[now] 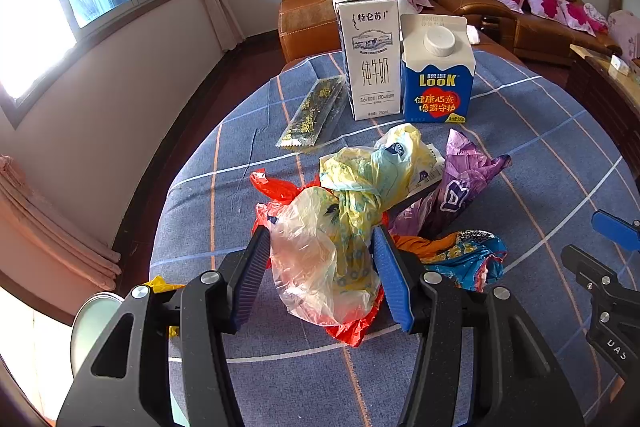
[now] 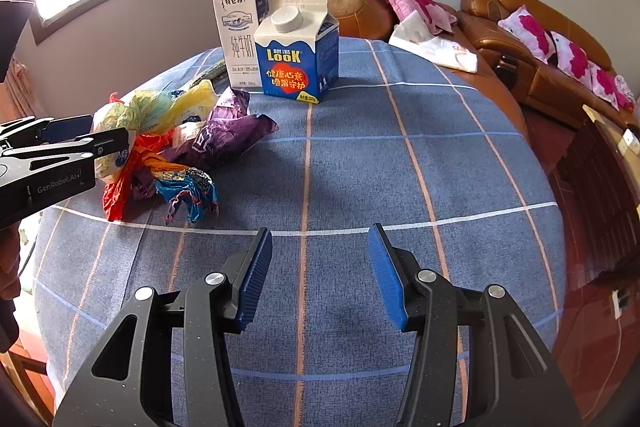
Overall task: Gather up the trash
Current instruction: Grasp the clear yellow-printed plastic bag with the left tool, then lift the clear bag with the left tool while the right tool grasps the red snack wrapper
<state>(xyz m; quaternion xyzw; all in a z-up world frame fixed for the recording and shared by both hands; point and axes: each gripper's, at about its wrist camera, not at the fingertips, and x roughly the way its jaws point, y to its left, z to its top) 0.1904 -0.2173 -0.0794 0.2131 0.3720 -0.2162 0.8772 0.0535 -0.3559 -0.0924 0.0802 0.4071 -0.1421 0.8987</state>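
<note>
A heap of crumpled plastic bags and wrappers lies on the blue checked tablecloth: a clear and yellow bag, a red bag, a purple wrapper and a blue-orange wrapper. My left gripper is open, its jaws on either side of the clear and yellow bag. A white milk carton, a blue LOOK carton and a dark sachet stand behind. My right gripper is open and empty above bare cloth, right of the heap.
Brown leather sofas with pink cushions stand behind the table. A white bag lies at the table's far edge. A dark wooden cabinet is at the right. A round metal lid shows at the left table edge.
</note>
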